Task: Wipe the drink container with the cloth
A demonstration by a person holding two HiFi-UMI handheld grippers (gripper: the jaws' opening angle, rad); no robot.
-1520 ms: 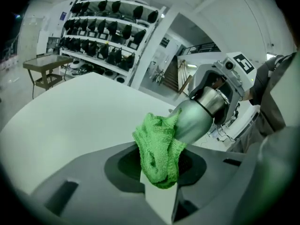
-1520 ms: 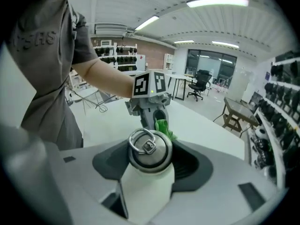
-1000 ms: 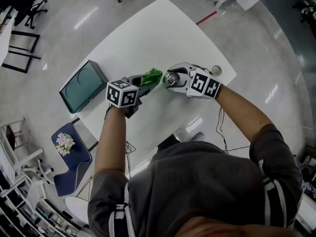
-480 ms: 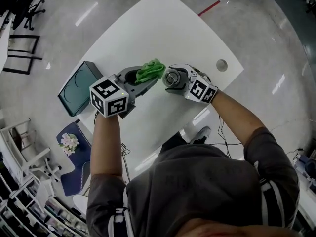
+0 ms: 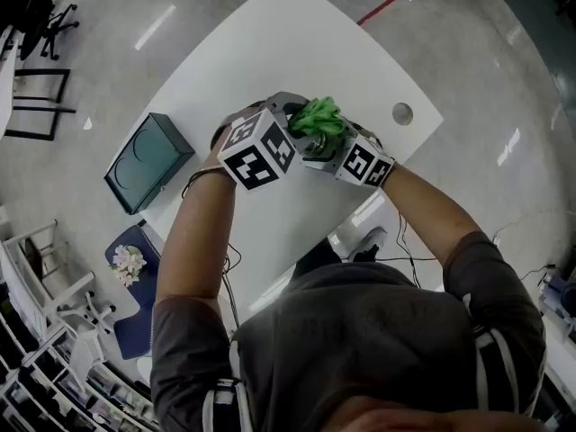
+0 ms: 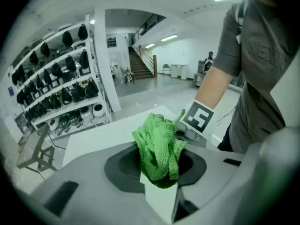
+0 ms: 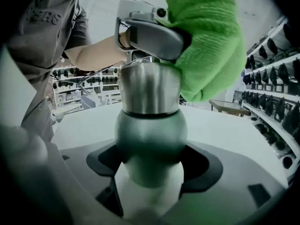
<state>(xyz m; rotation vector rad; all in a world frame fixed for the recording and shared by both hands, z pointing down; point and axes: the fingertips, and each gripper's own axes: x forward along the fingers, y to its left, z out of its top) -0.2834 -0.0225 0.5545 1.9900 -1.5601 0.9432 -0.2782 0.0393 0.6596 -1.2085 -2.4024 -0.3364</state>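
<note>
1. Floor (image 5: 468,52): pale and glossy. A chair (image 5: 126,264) with a flowered seat stands at the lower left of the head view.
2. Shelves (image 6: 61,78) packed with dark round items, and stairs (image 6: 140,64) behind them, show only in the gripper views. The head view looks down and misses them.
3. Table (image 5: 297,52): white, set cornerwise, with a small round disc (image 5: 402,113) near its right corner.
4. Box (image 5: 148,162): teal, at the table's left edge, well apart from both grippers.
5. Flask (image 7: 149,107): steel and upright over the middle of the table. It is plain in the right gripper view only. From the head view it is hidden under the cloth and the left gripper.
6. Right gripper (image 7: 149,191): its jaws stand wide and have just been opening, with the flask's rounded body between them. The flask's base is cut off behind the white jaw.
7. Left gripper (image 6: 159,184): clamped on the cloth (image 6: 159,146), which is green and bunched. The right gripper view shows this gripper covering the flask's top. There the cloth lies against the flask's upper right side, and the mouth of the flask cannot be made out.
</note>
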